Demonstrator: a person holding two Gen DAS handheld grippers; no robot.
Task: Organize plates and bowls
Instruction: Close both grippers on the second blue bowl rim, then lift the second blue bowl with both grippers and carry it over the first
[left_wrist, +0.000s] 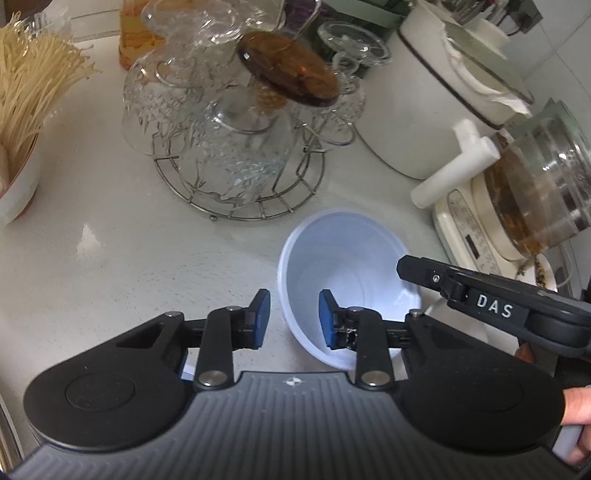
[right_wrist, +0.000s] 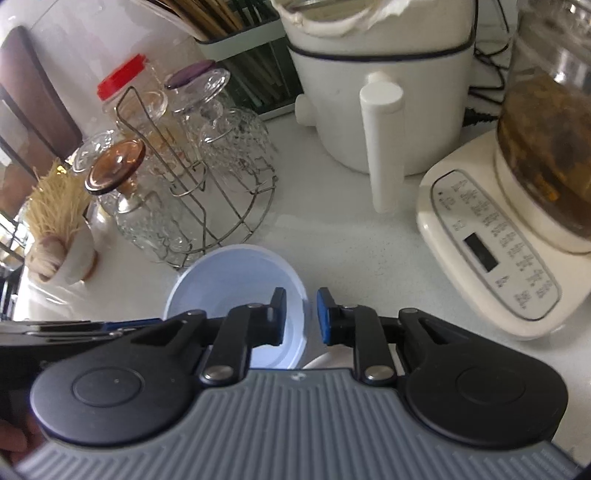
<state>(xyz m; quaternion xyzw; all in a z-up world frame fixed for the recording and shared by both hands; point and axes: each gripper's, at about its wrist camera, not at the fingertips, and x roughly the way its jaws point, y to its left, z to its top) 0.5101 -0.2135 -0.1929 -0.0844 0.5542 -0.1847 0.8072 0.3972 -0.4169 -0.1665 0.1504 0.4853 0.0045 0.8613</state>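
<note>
Both claws, the left gripper (left_wrist: 294, 319) and the right gripper (right_wrist: 301, 316), are held released astride opposite rim walls of the pale bowl (left_wrist: 354, 266), tilted above the counter (left_wrist: 110, 240) near its appliance edge.

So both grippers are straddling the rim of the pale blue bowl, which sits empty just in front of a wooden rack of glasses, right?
Not wooden: the rack is metal wire, as the left wrist view shows. Otherwise yes: the left gripper and right gripper each straddle the rim of the empty pale blue bowl.
</note>
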